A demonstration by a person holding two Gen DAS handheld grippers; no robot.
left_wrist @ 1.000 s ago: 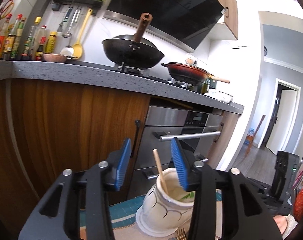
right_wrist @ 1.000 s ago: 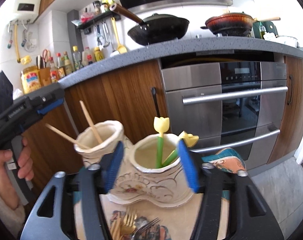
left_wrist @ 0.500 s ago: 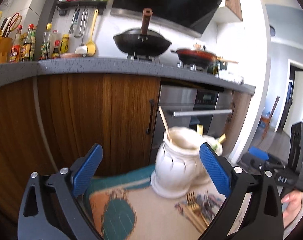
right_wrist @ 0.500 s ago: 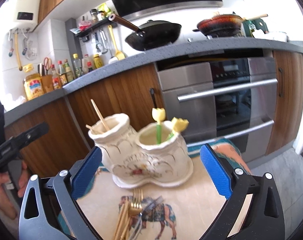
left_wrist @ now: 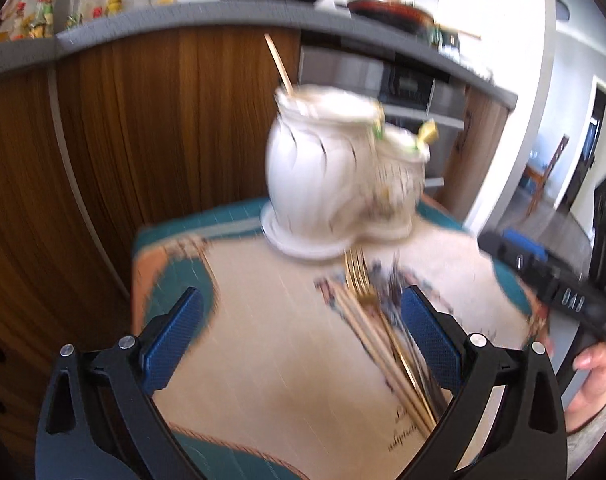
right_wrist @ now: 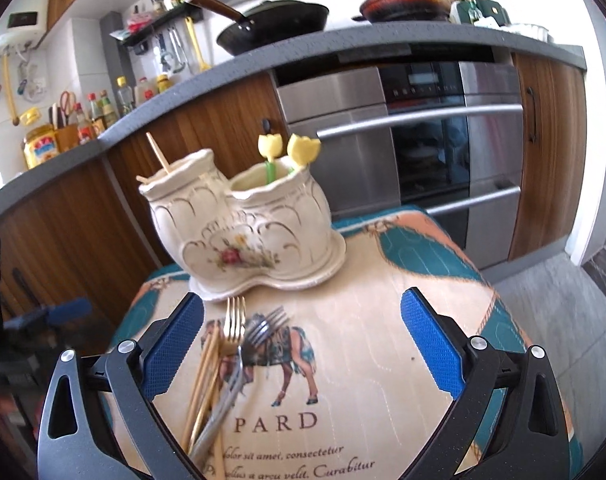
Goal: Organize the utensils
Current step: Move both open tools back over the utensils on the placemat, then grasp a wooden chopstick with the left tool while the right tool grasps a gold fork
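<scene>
Small table (right_wrist: 443, 264), cloth-covered, its far edge close to the cabinets (right_wrist: 83, 216) and oven (right_wrist: 423, 128); floor open off its right side. Right claw (right_wrist: 303, 340) tilted down over the near half of the cloth, jaws just opened wide, nothing between the pads. Holder (right_wrist: 243, 232) ahead of it at the far edge, two tulip picks in its right cup, chopstick in the left. Forks (right_wrist: 239, 332) and chopsticks (right_wrist: 203, 380) lie loose just inside the left pad. Left claw (left_wrist: 303, 340) angled down, also just opened wide, empty; utensil pile (left_wrist: 387, 340) beside its right pad, holder (left_wrist: 343, 176) ahead. View blurred. Hand (left_wrist: 595, 384) at right.
</scene>
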